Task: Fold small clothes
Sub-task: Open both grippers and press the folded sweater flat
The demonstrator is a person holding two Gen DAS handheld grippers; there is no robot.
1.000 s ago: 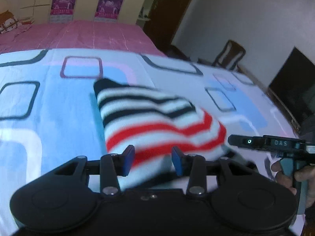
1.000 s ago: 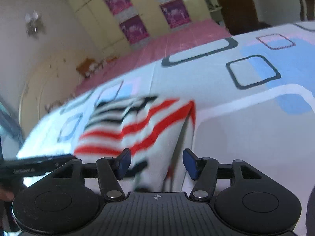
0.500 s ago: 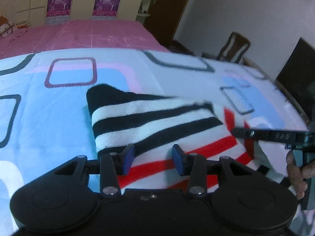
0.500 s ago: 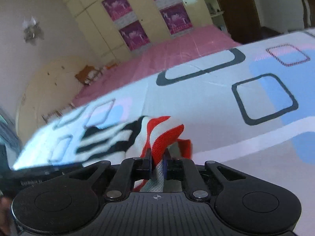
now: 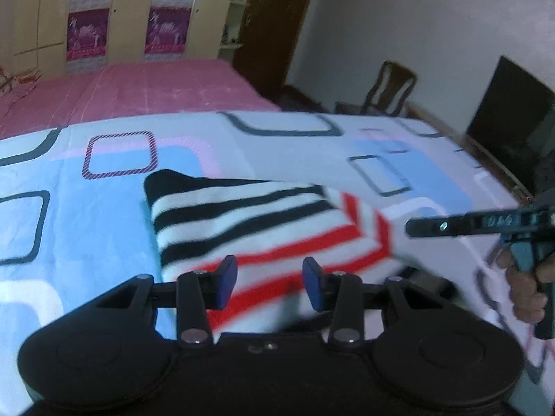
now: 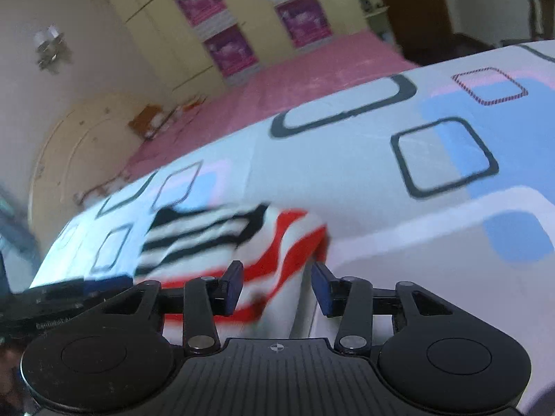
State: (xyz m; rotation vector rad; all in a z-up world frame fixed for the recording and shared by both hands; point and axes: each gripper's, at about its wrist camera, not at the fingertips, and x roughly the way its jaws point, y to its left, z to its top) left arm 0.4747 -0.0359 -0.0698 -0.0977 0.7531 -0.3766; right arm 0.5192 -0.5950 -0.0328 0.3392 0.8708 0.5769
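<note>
A small knitted garment [image 5: 260,222] with black, white and red stripes lies folded on the patterned bed sheet [image 5: 86,225]. My left gripper [image 5: 270,282] hovers over its near red-striped edge, jaws apart and closing a little, the pads pressing on nothing. In the right wrist view the same garment [image 6: 208,242] lies ahead and to the left. My right gripper [image 6: 277,286] is opening over its red-striped corner, and the cloth lies loose below the jaws, not pinched. The right gripper's body [image 5: 485,223] shows side-on at the right of the left wrist view, held by a hand [image 5: 527,287].
The sheet [image 6: 416,225] spreads wide around the garment. Behind it lies a pink bed cover [image 5: 138,90], then a wardrobe with purple posters [image 5: 86,17]. A wooden chair [image 5: 392,86] and a dark screen [image 5: 513,104] stand at the right.
My right gripper pinched the garment's red corner half a second ago and has now let it go and opened. The garment has settled flatter, and the left gripper drew back a little.
</note>
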